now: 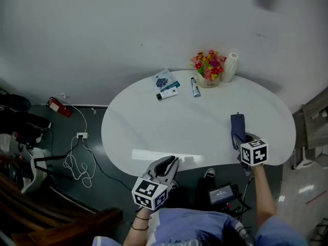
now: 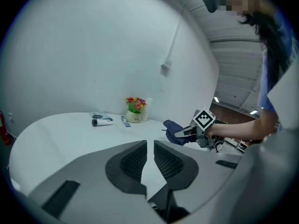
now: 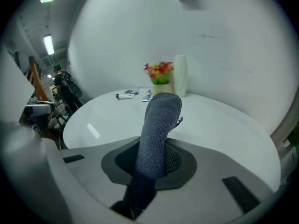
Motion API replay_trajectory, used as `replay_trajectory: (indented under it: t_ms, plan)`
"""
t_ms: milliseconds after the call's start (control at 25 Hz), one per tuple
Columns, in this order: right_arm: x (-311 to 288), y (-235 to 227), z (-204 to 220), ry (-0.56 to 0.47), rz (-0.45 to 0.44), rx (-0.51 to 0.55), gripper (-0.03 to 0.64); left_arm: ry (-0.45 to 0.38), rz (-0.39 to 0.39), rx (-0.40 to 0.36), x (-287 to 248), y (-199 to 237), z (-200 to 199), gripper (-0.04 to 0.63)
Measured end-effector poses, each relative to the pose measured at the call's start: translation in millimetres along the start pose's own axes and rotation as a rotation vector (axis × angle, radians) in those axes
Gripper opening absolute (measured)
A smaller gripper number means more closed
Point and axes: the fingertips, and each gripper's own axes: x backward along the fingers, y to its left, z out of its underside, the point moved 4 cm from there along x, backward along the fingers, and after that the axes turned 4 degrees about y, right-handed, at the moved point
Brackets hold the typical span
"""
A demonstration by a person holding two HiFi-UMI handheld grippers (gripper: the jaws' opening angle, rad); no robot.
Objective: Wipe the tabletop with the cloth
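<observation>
A dark blue cloth (image 1: pixel 237 128) hangs over the right part of the white oval tabletop (image 1: pixel 179 127), near its front edge. My right gripper (image 1: pixel 241 139) is shut on it. In the right gripper view the cloth (image 3: pixel 158 125) rises from between the pads and droops forward above the table (image 3: pixel 219 125). My left gripper (image 1: pixel 171 162) hovers at the table's front edge, shut, with nothing held. The left gripper view shows its pads (image 2: pixel 135 160) almost touching, with the right gripper (image 2: pixel 189 133) and the cloth (image 2: pixel 174 129) beyond them.
At the table's far side stand a pot of flowers (image 1: pixel 208 68) and a white paper roll (image 1: pixel 230 66). Near them lie a blue packet (image 1: pixel 165 80), a white tube (image 1: pixel 168 92) and a small tube (image 1: pixel 195 87). Cables (image 1: pixel 77 163) and a fire extinguisher (image 1: pixel 60 107) lie on the floor at left.
</observation>
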Motion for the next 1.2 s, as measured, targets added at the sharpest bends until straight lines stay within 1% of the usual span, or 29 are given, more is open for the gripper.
replay_trajectory:
  t_ms: [240,480,640,760,880,1000,1120,1200]
  plan:
    - [-48.2,149.5,-37.2,-0.027,-0.147,0.091,0.069,-0.017,-0.101,0.055,81.8,68.2,34.4,0.041]
    - [-86.2,294.6,-61.9,-0.017,-0.305,0.204,0.069,-0.061,-0.22,0.13,150.4,120.1,59.5,0.041]
    - [-106.1,387.2,-67.2,0.004,-0.427,0.275,0.069,-0.088,-0.297,0.186,186.6,144.1,77.5,0.041]
    - [-116.2,450.3,-58.3,0.036,-0.507,0.332,0.069,-0.099,-0.345,0.233,211.1,154.1,93.5,0.041]
    - [-126.2,499.0,-43.6,0.073,-0.569,0.387,0.069,-0.108,-0.381,0.271,229.9,158.8,108.1,0.041]
    - [-136.0,535.7,-25.5,0.115,-0.618,0.427,0.069,-0.102,-0.413,0.297,245.6,161.5,122.2,0.041]
    - [-142.6,554.9,-6.8,0.156,-0.635,0.47,0.069,-0.095,-0.427,0.316,255.0,161.0,133.5,0.041]
    - [-148.5,556.1,3.3,0.178,-0.629,0.489,0.069,-0.088,-0.428,0.322,256.4,160.9,138.0,0.041]
